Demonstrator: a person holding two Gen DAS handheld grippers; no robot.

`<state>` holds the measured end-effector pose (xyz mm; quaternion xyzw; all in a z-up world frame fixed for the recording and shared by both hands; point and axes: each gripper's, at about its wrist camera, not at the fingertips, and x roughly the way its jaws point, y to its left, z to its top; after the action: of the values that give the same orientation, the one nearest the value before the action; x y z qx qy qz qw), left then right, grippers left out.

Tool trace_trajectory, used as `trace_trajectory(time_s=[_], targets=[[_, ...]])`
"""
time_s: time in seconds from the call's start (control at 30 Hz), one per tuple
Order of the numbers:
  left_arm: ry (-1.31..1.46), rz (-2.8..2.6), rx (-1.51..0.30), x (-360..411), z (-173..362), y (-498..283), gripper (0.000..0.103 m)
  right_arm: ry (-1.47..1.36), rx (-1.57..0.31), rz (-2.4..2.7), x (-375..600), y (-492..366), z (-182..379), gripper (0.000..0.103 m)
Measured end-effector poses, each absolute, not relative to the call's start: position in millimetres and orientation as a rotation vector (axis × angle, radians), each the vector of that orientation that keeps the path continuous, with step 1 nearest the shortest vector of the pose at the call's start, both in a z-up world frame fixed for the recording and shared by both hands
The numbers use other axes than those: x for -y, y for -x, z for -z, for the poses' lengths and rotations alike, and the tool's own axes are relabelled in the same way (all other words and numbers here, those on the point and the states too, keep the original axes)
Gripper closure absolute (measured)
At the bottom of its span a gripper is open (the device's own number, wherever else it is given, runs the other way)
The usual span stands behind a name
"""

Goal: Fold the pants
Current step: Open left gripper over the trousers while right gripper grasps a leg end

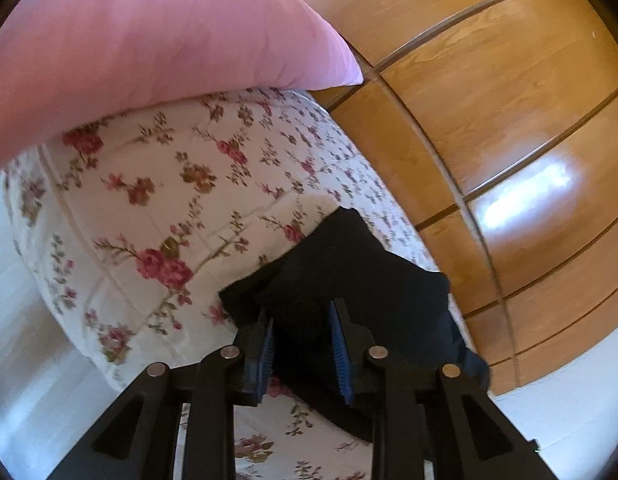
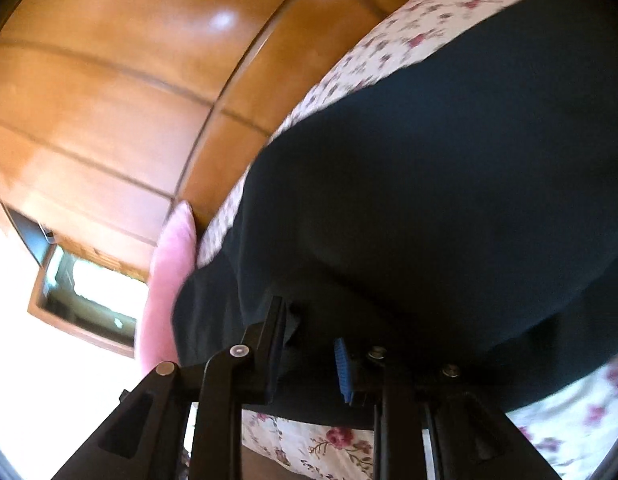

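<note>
No readable writing; one dark folded pants [image 1: 349, 264] at the floral quilted bedspread's [image 1: 157, 208] edge, one pink pillow [image 1: 149, 40]. Left gripper [image 1: 303, 322] and right gripper [image 2: 309, 328] are both narrowly parted and straddle the fabric.

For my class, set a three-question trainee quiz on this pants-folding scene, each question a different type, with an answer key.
1. True or false: the left gripper has its pads pressed flat together with nothing between them.
2. Multiple choice: the pillow is A) green, B) pink, C) striped.
3. Short answer: what do the dark pants lie on?

Key:
1. False; the jaws stand apart, with dark cloth in the gap.
2. B.
3. A floral bedspread, beside a wooden wardrobe.
</note>
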<state>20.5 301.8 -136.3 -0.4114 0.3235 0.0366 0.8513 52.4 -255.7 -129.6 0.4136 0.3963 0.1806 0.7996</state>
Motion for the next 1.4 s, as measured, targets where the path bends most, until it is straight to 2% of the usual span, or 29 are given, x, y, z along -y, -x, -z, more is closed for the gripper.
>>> trace_trajectory(time_s=[0.27, 0.33, 0.4, 0.53, 0.57, 0.63, 0.93, 0.97, 1.0, 1.07, 1.27, 1.4], targets=[[0.735, -0.213, -0.632, -295, 109, -10, 0.077, -0.858, -0.857, -0.351, 286, -25, 120, 0.078], [0.681, -0.255, -0.584, -290, 94, -4, 0.077, -0.885, -0.853, -0.332, 299, -15, 120, 0.074], [0.657, -0.297, -0.54, -291, 82, 6, 0.077, -0.878, -0.835, -0.269, 319, -2, 115, 0.063], [0.677, -0.259, -0.468, -283, 63, 13, 0.077, -0.907, -0.746, -0.106, 378, 21, 104, 0.059], [0.668, -0.212, -0.47, -275, 60, 8, 0.077, -0.924, -0.723, -0.067, 391, 23, 103, 0.055], [0.648, -0.057, -0.512, -250, 57, -10, 0.077, -0.961, -0.673, 0.016, 418, 25, 102, 0.047], [0.483, 0.547, -0.796, -83, 84, -89, 0.076, -1.122, -0.572, 0.166, 490, -7, 124, 0.048], [0.459, 0.58, -0.822, -69, 88, -94, 0.075, -1.138, -0.572, 0.182, 491, -12, 129, 0.056], [0.422, 0.609, -0.848, -52, 94, -101, 0.075, -1.159, -0.574, 0.187, 496, -13, 136, 0.076], [0.365, 0.585, -0.885, -38, 102, -107, 0.075, -1.199, -0.57, 0.169, 505, -12, 137, 0.094], [0.437, 0.558, -1.022, -41, 132, -113, 0.075, -1.036, -0.41, 0.158, 512, 28, 64, 0.096], [0.501, 0.585, -1.023, -51, 138, -109, 0.075, -0.966, -0.542, 0.217, 518, 29, 82, 0.096]])
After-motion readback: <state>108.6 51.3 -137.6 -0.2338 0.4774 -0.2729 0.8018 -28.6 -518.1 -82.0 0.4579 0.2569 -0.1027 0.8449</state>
